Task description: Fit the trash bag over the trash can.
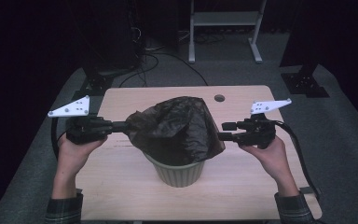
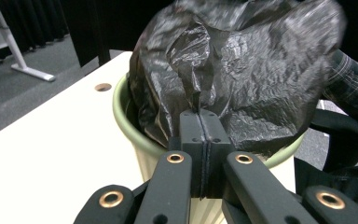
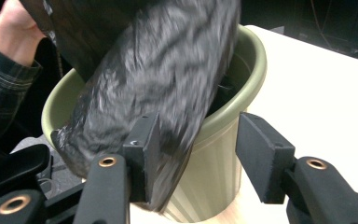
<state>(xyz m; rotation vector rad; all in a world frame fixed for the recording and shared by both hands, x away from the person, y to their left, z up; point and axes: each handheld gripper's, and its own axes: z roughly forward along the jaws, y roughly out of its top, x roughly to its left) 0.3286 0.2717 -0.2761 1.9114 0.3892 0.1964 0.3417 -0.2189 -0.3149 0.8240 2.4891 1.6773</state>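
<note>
Dim room, pale wood table (image 1: 121,196), green bin (image 1: 179,173) in middle. Black bag (image 1: 177,128) bunched over bin rim, guessing it's getting fitted as liner. Left gripper (image 1: 121,125) clamped tight on bag edge, probably to stretch it; right gripper (image 1: 224,131) half open, bag hanging between jaws

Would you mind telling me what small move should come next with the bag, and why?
Probably close the right tongs on the bag edge beside them. The left tongs already pinch a fold, while the right ones stand open with plastic against one pad, and the bag isn't yet over the bin rim.
</note>
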